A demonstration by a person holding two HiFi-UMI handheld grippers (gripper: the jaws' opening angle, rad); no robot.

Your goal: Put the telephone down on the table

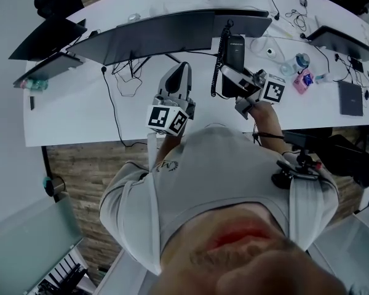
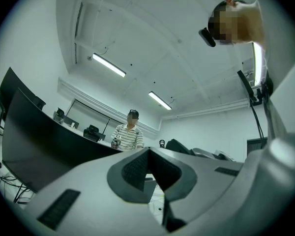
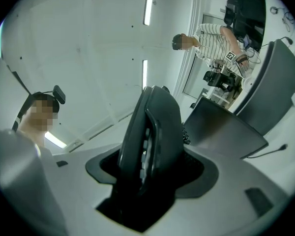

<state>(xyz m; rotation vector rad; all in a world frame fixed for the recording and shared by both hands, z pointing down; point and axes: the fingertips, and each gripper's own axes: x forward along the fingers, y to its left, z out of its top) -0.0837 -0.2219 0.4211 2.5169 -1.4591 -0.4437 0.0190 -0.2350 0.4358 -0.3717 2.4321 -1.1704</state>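
Telephone [image 1: 235, 49] between right gripper [image 3: 150, 173] jaws; monitor [image 1: 154, 35] left, on table [image 1: 74, 112].

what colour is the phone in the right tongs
The telephone is black, with pale keys along its side; it shows best in the right gripper view.

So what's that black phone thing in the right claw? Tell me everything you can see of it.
The telephone handset is black, curved and plastic-looking, with a row of pale keys down its face. It stands on end, pointing up, clamped between the jaws of the right claw over the white table. A black coiled cord runs from it.
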